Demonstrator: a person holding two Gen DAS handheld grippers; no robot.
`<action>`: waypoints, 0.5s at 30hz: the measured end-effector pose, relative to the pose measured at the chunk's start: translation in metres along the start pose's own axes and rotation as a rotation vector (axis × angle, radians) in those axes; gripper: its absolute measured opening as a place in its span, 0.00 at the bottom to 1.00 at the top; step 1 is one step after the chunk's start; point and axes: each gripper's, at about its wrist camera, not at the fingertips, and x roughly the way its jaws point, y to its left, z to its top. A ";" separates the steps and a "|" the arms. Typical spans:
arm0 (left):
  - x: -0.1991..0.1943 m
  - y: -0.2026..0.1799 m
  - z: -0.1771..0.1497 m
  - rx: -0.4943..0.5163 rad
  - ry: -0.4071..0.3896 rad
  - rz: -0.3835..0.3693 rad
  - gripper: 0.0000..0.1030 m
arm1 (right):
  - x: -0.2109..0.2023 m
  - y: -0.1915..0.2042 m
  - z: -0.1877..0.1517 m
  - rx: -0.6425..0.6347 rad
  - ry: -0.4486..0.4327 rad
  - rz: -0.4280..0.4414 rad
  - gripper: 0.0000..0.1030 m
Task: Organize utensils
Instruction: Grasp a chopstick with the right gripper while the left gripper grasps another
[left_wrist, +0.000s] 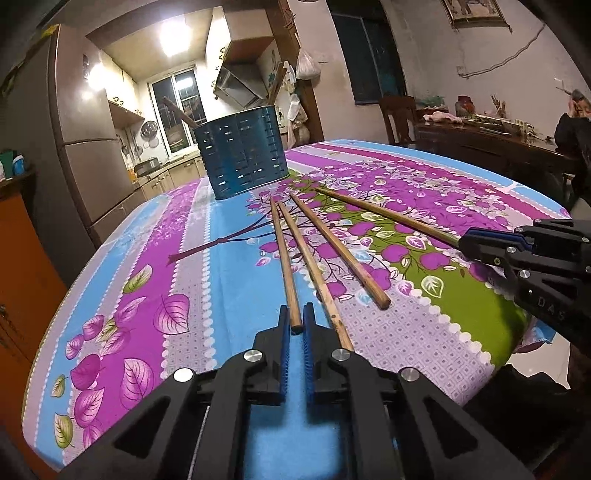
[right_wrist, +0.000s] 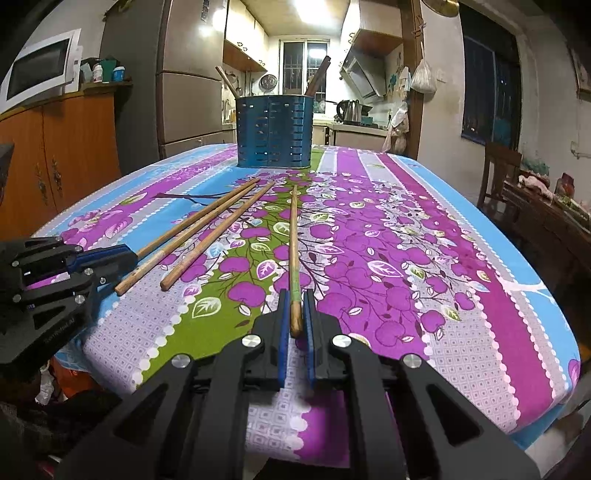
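Four wooden chopsticks lie on the flowered tablecloth (left_wrist: 192, 236), fanned out from just in front of the blue perforated utensil holder (left_wrist: 242, 151), which stands near the far edge of the table with a couple of utensils already leaning inside it.

The left gripper (left_wrist: 295, 325) sits at the near edge with its blue pads either side of the butt end of the leftmost chopstick (left_wrist: 284, 262). A narrow gap shows on both sides of the wood, so the jaws bracket the stick but are not clamped on it. The right gripper (right_wrist: 295, 314) does the same with the rightmost chopstick (right_wrist: 293, 243), which lies apart from the other three; its pads look nearly closed on the thick end, though from this low angle I cannot be sure they actually press the wood, so I would call it not yet gripped.

The two middle chopsticks (left_wrist: 325, 258) lie untouched between the grippers, one of them running under the left gripper's right finger (left_wrist: 308, 332).

The risks come from the thin, round sticks and the soft cloth. Each gripper holds only the very end, so a closing pinch could squirt the stick forward or let it pivot and droop when lifted. The left gripper could also nudge or drag the neighbouring stick, and pads pressed too low may snag the tablecloth and pull it.
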 end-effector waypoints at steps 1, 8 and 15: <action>0.000 0.000 0.000 0.001 0.000 -0.001 0.09 | 0.000 -0.001 0.000 0.006 -0.002 0.004 0.06; 0.000 0.000 -0.002 -0.008 -0.021 -0.005 0.09 | -0.002 -0.001 -0.004 0.004 -0.023 0.004 0.06; -0.004 0.005 -0.005 -0.043 -0.038 -0.007 0.07 | -0.012 -0.003 -0.005 0.022 -0.035 0.021 0.05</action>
